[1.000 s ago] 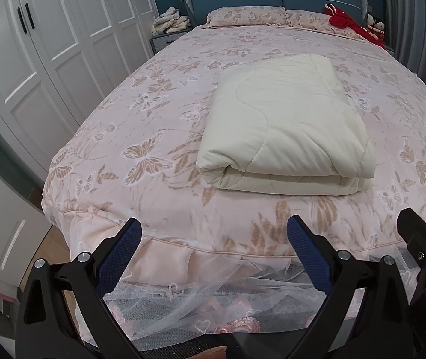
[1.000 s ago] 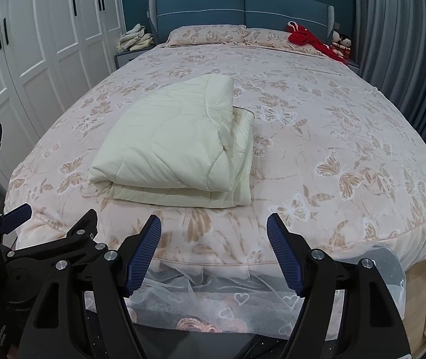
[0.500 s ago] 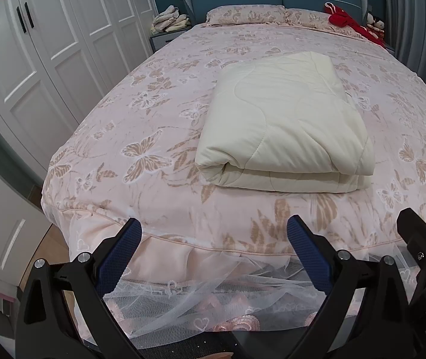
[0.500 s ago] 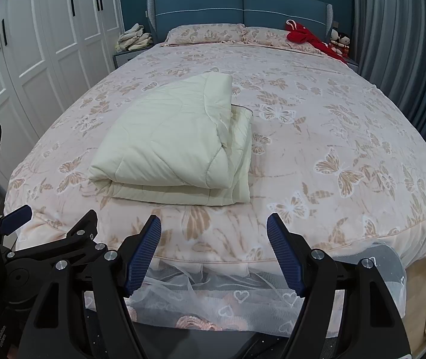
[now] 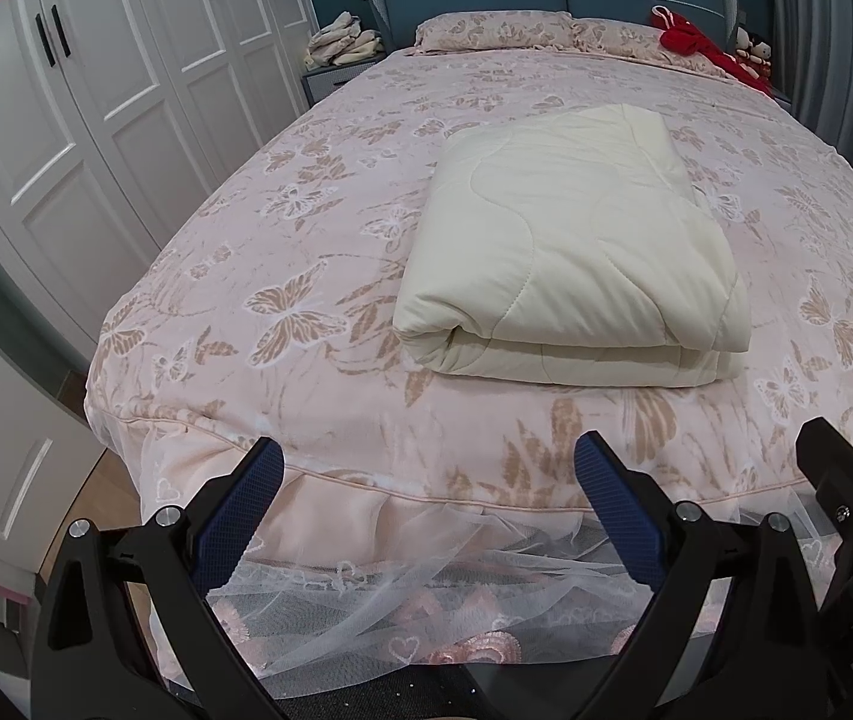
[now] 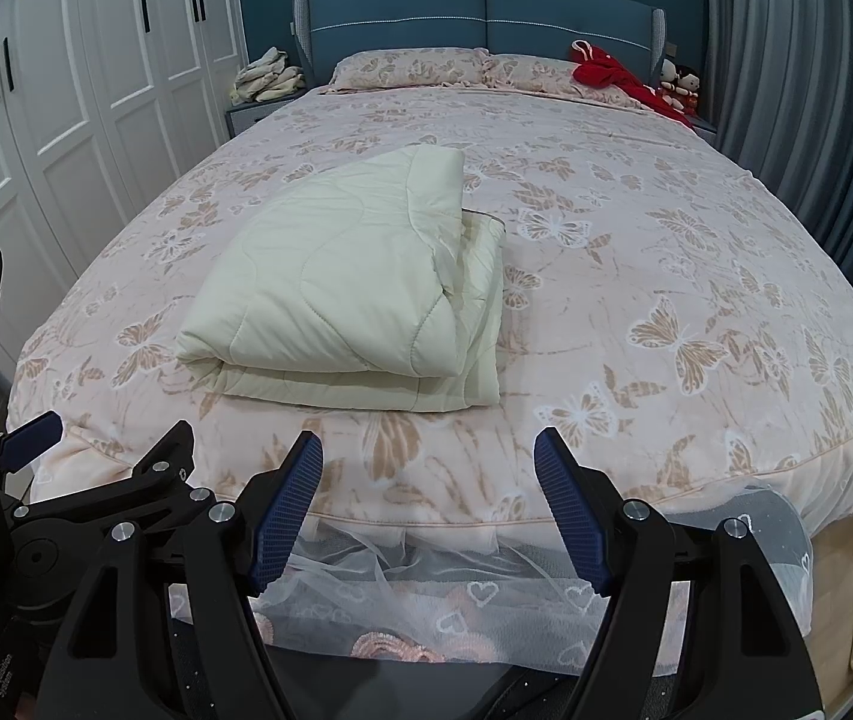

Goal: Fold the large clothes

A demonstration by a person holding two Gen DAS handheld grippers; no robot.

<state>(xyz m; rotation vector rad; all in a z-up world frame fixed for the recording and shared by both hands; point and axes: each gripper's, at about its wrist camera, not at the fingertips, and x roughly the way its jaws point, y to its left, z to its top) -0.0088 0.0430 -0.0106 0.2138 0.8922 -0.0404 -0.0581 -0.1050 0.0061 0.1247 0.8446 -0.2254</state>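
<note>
A cream quilted blanket (image 5: 570, 252) (image 6: 354, 288) lies folded into a thick rectangular bundle on the pink butterfly-print bed (image 5: 306, 276) (image 6: 696, 276), its rounded fold facing the foot end. My left gripper (image 5: 429, 456) hangs open over the bed's foot edge, short of the bundle, with nothing between its blue pads. My right gripper (image 6: 429, 450) is open too, beside the left one at the same edge, also empty. The left tool's body (image 6: 96, 498) shows at the lower left of the right wrist view.
White wardrobe doors (image 5: 96, 102) line the left side. A blue headboard (image 6: 486, 12), two pillows (image 6: 408, 66), a red garment (image 6: 612, 78) and dolls sit at the far end. Grey curtains (image 6: 804, 90) hang on the right. A lace bed skirt (image 5: 402, 588) drapes below the foot edge.
</note>
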